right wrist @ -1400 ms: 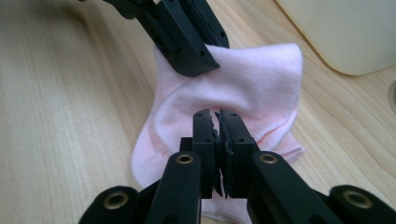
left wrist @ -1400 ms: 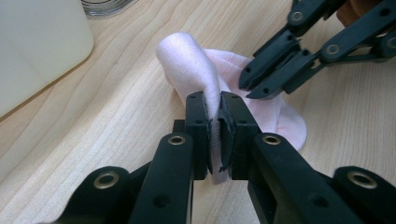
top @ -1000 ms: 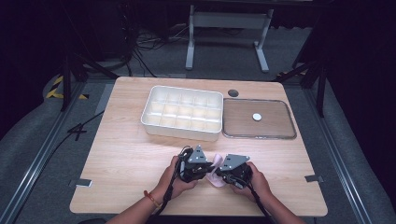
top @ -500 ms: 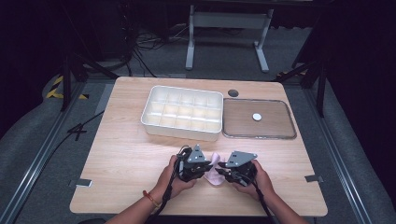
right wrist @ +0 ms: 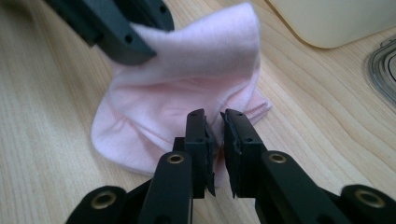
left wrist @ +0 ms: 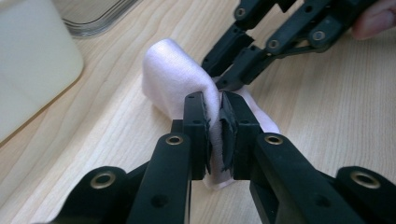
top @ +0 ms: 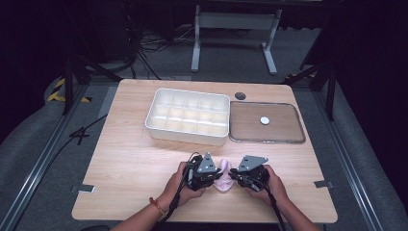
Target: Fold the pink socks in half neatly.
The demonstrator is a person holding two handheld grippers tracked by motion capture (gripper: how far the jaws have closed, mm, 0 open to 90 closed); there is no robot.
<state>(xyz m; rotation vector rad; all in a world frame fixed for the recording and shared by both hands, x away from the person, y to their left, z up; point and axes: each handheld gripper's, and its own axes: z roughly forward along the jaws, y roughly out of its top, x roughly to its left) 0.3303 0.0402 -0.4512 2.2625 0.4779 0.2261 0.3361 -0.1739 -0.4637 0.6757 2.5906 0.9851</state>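
Observation:
A small pink cloth lies bunched on the wooden table near its front edge, between my two grippers. My left gripper is shut on one fold of the cloth, and its pads pinch the fabric. My right gripper faces it from the other side. Its jaws have just been closing, and the edge of the cloth sits in the narrow gap between them. The two pairs of jaws almost meet over the cloth. A hand holds each gripper.
A white compartment box stands at the table's middle back. To its right lies a clear flat lid with a white disc on it. A dark round hole is behind them. Bare wood extends left and right.
Both hands stay at the cloth. The right gripper has edged slightly to the right; the left one holds its place.

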